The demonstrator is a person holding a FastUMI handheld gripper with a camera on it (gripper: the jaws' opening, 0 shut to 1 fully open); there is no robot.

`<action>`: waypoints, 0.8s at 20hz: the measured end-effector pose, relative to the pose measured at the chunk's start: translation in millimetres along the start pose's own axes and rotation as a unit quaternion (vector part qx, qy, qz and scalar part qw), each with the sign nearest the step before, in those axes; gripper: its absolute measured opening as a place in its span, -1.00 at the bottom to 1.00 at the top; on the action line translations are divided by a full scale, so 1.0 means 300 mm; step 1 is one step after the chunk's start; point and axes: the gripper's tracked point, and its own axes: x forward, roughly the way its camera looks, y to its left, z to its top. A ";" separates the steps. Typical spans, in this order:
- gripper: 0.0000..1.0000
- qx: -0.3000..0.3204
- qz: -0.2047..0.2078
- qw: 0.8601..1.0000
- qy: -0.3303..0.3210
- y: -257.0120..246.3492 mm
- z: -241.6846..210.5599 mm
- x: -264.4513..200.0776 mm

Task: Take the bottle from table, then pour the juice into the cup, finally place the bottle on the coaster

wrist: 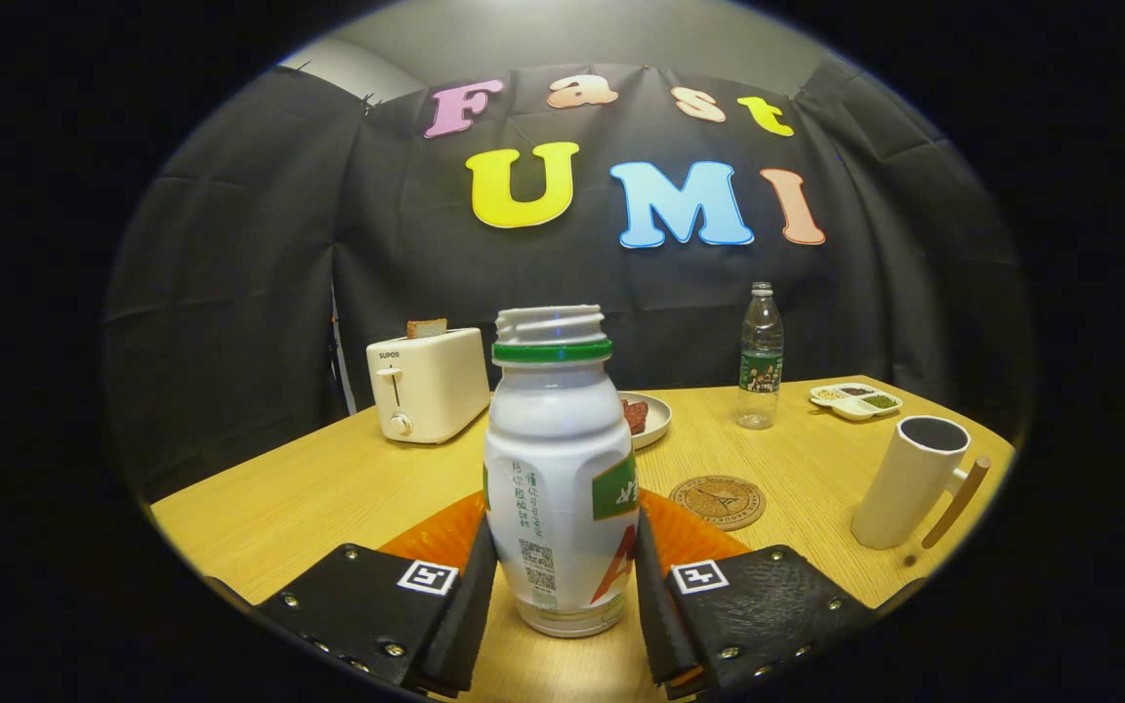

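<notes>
The gripper (pixel 561 586) is closed on the bottle (pixel 559 469): both fingers press against its lower sides, one on each flank. The bottle stands upright between the fingers, uncapped, with a green ring below its threaded neck. Its base sits at the near edge of an orange mat (pixel 445 535) on the table (pixel 309 488).

Beyond the fingers and to the right, a round coaster (pixel 717 502) lies flat on the table, apart from the bottle. Further right stands the cup (pixel 908 480), upright, with a wooden handle on its right side.

Behind the bottle is a plate (pixel 650 418) holding food. A toaster (pixel 428 385) stands to the left, a slice protruding from its slot. A water bottle (pixel 761 357) and a divided dish (pixel 856 400) stand at the far right.
</notes>
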 end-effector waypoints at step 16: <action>0.29 0.188 0.009 0.981 -0.054 -0.067 0.150 -0.006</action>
